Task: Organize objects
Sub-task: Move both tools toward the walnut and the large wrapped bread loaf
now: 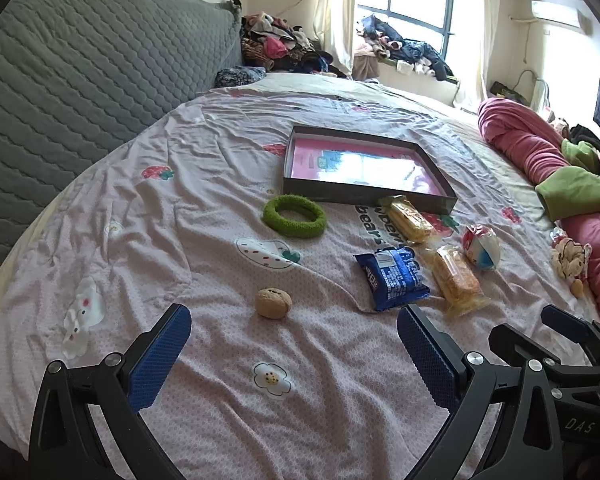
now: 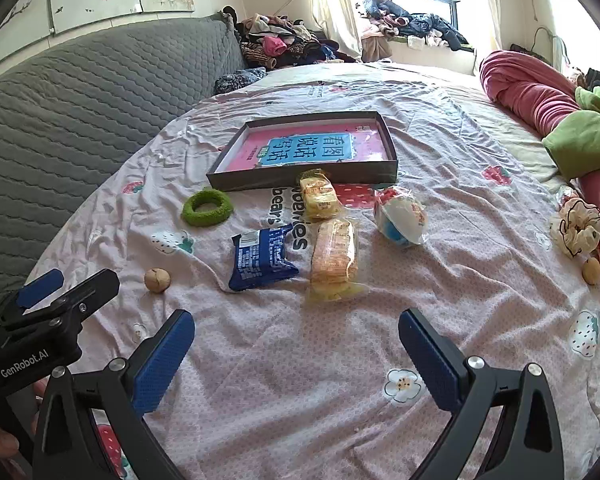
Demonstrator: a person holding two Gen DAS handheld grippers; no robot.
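Sunlit bedroom, a bed under a rumpled strawberry sheet. Both tools, left tool and right tool, hang wide open and empty over the near edge. At twelve o'clock sits the shallow box; before it lie the snacks. The long wafer pack runs six to twelve, light and crinkly, likely crushable: best pinched across its middle. The blue packet looks slippery; the walnut, at nine, is hard and may roll.
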